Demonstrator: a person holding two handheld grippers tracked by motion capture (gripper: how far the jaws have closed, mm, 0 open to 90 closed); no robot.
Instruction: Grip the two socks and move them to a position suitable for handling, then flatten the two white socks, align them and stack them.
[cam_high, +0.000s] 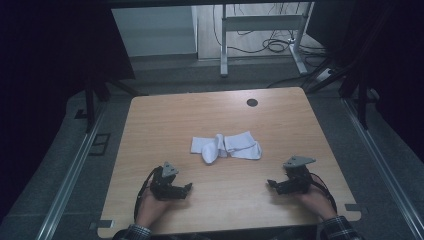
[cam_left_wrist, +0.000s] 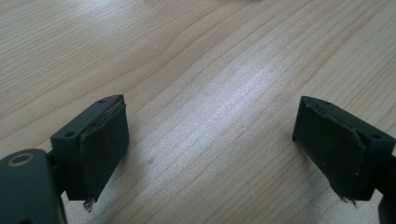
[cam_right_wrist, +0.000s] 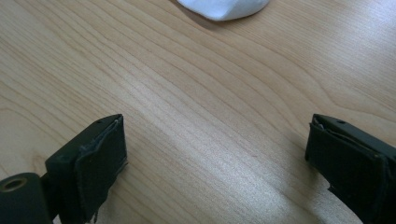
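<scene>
Socks (cam_high: 227, 146): white, a loose bunched pair lying mid-table, one end folded up over the other, touching nothing else. Wooden table (cam_high: 210, 115) has a small dark round hole (cam_high: 252, 102) near its far edge. My left gripper (cam_high: 187, 188) sits near the front edge, low over the wood, well apart from the socks; its jaws stand wide apart with bare grain between the pads (cam_left_wrist: 103, 144). My right gripper (cam_high: 270, 183) sits at the front right, likewise spread wide and holding nothing; past its pads (cam_right_wrist: 100, 168) one white sock end (cam_right_wrist: 224, 7) shows at the top. Both hands rest at the table's front, plaid cuffs (cam_high: 337, 226) visible.
</scene>
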